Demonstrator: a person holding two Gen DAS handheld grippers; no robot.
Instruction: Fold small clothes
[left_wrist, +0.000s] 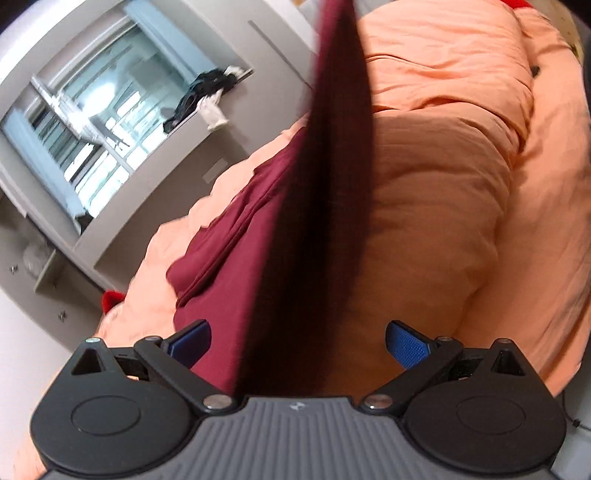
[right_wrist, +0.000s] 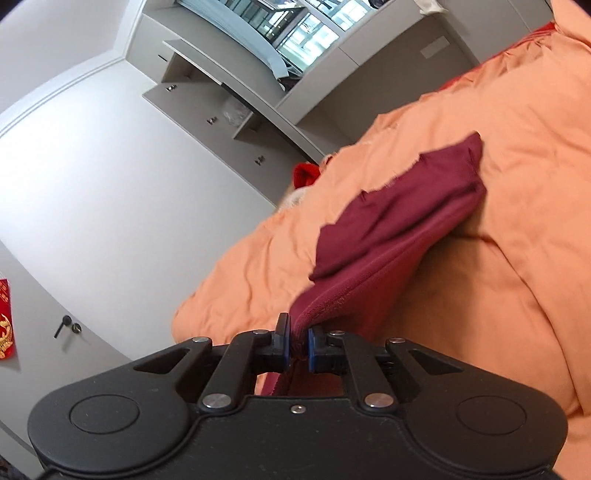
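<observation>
Fingers, left gripper (left_wrist: 297, 347): my two blue ribbed pads (left_wrist: 404, 345) stand wide apart, released, pressing on nothing. A raised fold of the dark maroon knit garment (left_wrist: 280, 236) hangs in the gap between them without touching either pad that I can see; its near edge is blurred and in shadow.

Fingers, right gripper (right_wrist: 297, 345): my two blue-faced pads (right_wrist: 283, 347) are clenched on a bunched edge of the same maroon garment (right_wrist: 391, 221), the cloth pinched between them and drawn taut upward from the bed.

Item 1, left of the left wrist view: grey window alcove with a pale glass window (left_wrist: 99, 122), blurred. On its sill lies a heap of black cloth (left_wrist: 199, 90) with a white piece beside it.

Item 2, lower left of the same view: small bright red object (left_wrist: 110, 299) at the bed's edge; I cannot tell what it is.

Item 3, centre of both views: the maroon garment, partly lying on the bedding in loose folds, partly lifted off it. One end lies flat toward the window side; the other rises to my right gripper.

Item 4, centre to right of both views: rumpled peach-orange quilt (left_wrist: 461, 184) covering the bed, creased and heaped, bearing the garment.

Item 5, left of the right wrist view: pale grey cupboard door with a black lever handle (right_wrist: 62, 326), and a red paper decoration with gold print (right_wrist: 4, 321) at the frame's edge.

Item 6, upper middle of the right wrist view: grey fitted shelves and drawers with small metal knobs (right_wrist: 212, 120), beside the alcove.
</observation>
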